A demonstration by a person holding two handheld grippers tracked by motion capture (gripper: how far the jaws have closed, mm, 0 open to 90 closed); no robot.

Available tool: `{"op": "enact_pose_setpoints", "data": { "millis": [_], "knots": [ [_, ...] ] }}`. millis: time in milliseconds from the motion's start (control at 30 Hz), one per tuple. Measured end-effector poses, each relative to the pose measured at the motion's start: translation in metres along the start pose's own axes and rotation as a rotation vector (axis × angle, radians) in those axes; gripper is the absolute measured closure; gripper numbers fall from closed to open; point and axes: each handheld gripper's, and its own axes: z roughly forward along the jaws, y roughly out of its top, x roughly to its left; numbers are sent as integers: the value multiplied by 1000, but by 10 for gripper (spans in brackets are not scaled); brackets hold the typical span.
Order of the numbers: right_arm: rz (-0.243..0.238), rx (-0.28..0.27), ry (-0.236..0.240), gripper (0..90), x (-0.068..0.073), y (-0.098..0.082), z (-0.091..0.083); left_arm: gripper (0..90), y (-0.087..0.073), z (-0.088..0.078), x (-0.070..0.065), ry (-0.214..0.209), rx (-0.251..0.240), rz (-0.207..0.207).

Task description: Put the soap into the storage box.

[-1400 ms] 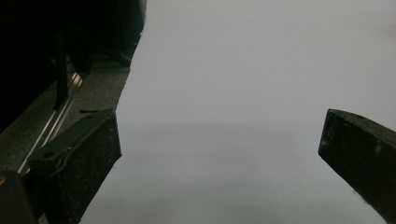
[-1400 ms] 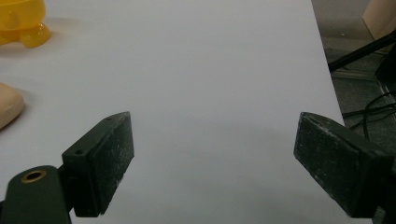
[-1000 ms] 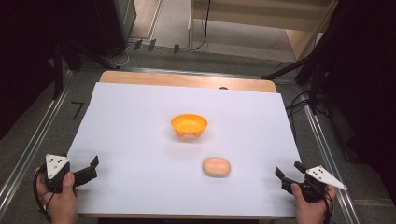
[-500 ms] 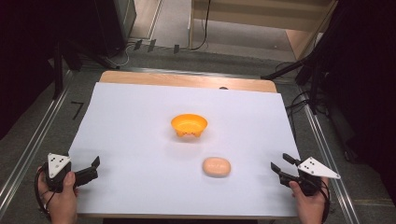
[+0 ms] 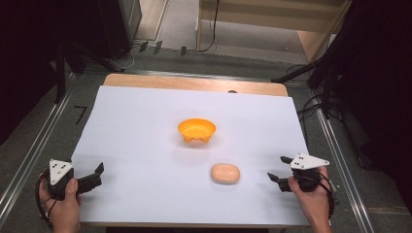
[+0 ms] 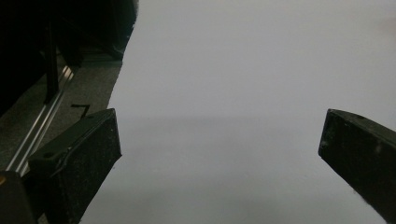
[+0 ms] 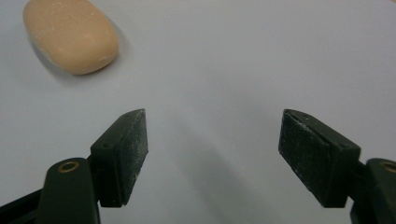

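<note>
Two grippers are hovering over the near edge of the white sheet (image 5: pixel 145 126). The right gripper (image 5: pixel 277 170) is pointing toward the peach soap bar (image 5: pixel 225 173), its jaws opening with nothing between them; in the right gripper view the soap bar (image 7: pixel 70 35) is lying ahead of the jaws and off to their left, clear of both pads. The left gripper (image 5: pixel 99 173) is sitting well apart from the bar, jaws spread wide and gripping nothing, with bare sheet (image 6: pixel 233 93) showing between them. The orange bowl (image 5: pixel 196 130) is standing beyond the bar, farther from both grippers, roughly midway between them.
</note>
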Motion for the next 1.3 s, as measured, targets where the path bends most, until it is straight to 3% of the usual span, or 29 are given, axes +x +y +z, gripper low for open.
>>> {"op": "enact_pose_setpoints", "data": {
  "millis": [333, 800, 1300],
  "knots": [
    [-106, 78, 97, 270, -4, 25, 10, 0, 0, 0, 0, 6, -2, -2],
    [-160, 141, 157, 266, 4, 46, 35, 0, 0, 0, 0, 10, -1, -2],
    [-210, 171, 221, 269, 13, 64, 48, 0, 0, 1, -1, 11, 8, 13]
  ]
}}
